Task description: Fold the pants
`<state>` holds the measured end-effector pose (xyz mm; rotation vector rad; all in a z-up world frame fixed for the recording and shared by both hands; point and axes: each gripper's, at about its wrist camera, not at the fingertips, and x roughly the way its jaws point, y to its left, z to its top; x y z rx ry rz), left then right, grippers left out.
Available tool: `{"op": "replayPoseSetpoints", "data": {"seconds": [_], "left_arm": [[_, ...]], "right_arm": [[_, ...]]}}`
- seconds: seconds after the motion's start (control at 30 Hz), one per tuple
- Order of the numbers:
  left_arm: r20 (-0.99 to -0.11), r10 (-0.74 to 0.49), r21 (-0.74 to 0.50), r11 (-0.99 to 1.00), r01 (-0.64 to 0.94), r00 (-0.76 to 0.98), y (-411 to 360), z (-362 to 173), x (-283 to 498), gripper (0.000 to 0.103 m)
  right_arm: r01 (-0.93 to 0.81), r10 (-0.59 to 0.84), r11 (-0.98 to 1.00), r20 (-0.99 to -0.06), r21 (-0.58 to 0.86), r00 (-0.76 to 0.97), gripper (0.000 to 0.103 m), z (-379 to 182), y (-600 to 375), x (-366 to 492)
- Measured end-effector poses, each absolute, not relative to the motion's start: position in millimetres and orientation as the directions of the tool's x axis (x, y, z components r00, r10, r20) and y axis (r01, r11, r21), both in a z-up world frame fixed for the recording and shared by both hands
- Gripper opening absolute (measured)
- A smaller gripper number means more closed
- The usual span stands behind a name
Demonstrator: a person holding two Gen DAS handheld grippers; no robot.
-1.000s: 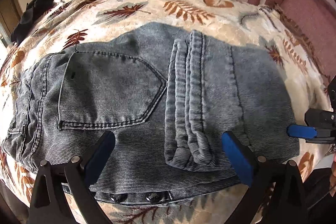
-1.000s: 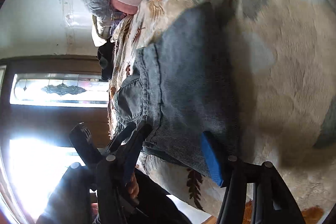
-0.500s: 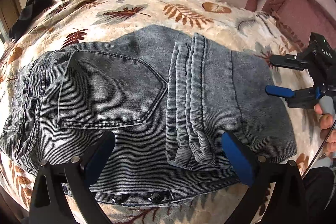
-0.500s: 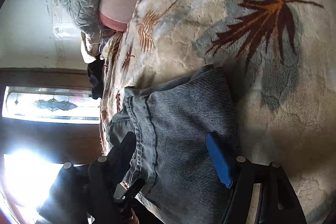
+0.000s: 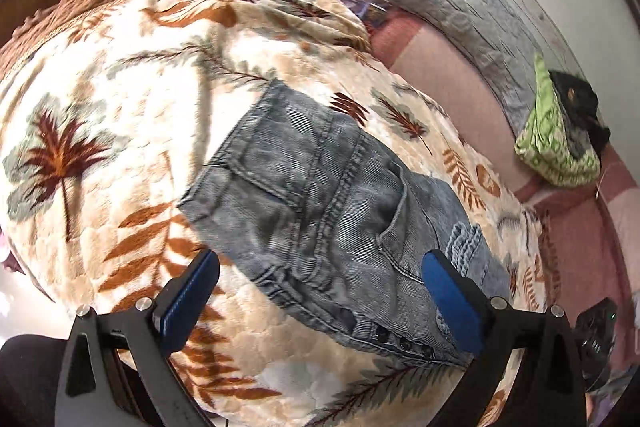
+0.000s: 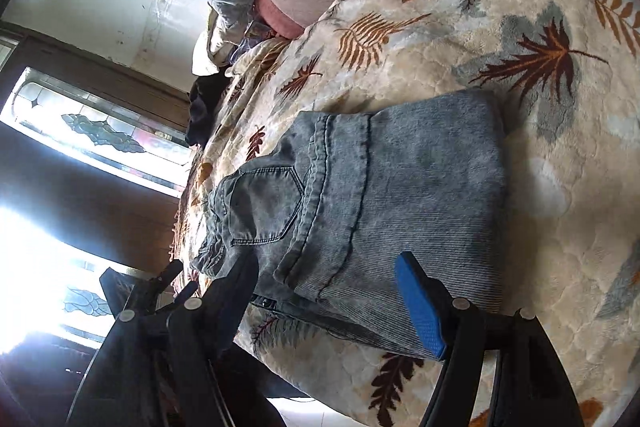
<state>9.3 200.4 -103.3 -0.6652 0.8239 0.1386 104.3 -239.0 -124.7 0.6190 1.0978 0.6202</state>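
- We note the jeans [image 5: 340, 211] lie folded into a compact block on the leaf-print blanket [image 5: 120, 115], waistband and pocket to one end, a folded-over leg on top.
- Left gripper [image 5: 320, 303]: jaws spread wide, nothing between them. It hangs above the near waistband edge; the snaps sit just ahead of its right finger.
- Right gripper [image 6: 324, 299]: likewise released, empty. The jeans [image 6: 380, 195] lie straight ahead of it, the leg hem just beyond its fingers.
- Key relation: the block's long axis runs from the waistband end, by the left gripper, to the plain folded end, by the right gripper. Each claw faces its own end, so neither is clearly nearer overall.
- Our judgement: folding looks nearly or fully done. Any last fold would bring one short end across that axis onto the other.
- We cannot tell whether either claw touches cloth.
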Motion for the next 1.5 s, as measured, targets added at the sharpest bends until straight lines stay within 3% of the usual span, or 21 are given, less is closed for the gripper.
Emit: {"op": "replayPoseSetpoints", "data": {"seconds": [0.3, 0.9, 1.07, 1.13, 1.2, 1.27, 1.4, 1.5], "left_arm": [[-0.678, -0.266, -0.679, 0.584, -0.445, 0.685, 250.3, -148.9, 4.6, 0.101], [-0.567, -0.334, -0.781, 0.508, -0.362, 0.753, 257.7, -153.1, 29.1, 0.097], [-0.555, -0.361, -0.804, 0.466, -0.371, 0.749, 265.2, -167.2, 34.6, 0.074], [-0.558, -0.359, -0.799, 0.477, -0.367, 0.748, 264.6, -166.5, 34.0, 0.073], [-0.569, -0.352, -0.789, 0.489, -0.373, 0.743, 264.3, -168.0, 33.7, 0.061], [-0.584, -0.344, -0.780, 0.488, -0.391, 0.735, 266.5, -172.2, 33.1, 0.042], [-0.594, -0.340, -0.772, 0.495, -0.398, 0.729, 267.7, -175.3, 33.3, 0.037], [-0.606, -0.329, -0.760, 0.510, -0.404, 0.725, 266.6, -176.4, 33.3, 0.027]], "right_arm": [[-0.170, 0.757, 0.645, -0.595, 0.745, 0.269, 0.074, -139.9, -209.6, 94.6], [-0.183, 0.761, 0.641, -0.588, 0.745, 0.273, 0.074, -135.0, -206.5, 98.6], [-0.193, 0.764, 0.640, -0.589, 0.744, 0.264, 0.074, -135.6, -199.8, 99.5], [-0.198, 0.764, 0.640, -0.589, 0.742, 0.262, 0.074, -134.5, -198.4, 99.4], [-0.202, 0.765, 0.640, -0.590, 0.741, 0.260, 0.074, -132.5, -196.5, 99.9], [-0.212, 0.767, 0.638, -0.587, 0.740, 0.259, 0.074, -128.2, -194.7, 99.9], [-0.260, 0.772, 0.636, -0.585, 0.727, 0.249, 0.074, -111.6, -186.6, 99.7], [-0.305, 0.776, 0.630, -0.584, 0.714, 0.238, 0.074, -92.8, -179.3, 99.9]]}}
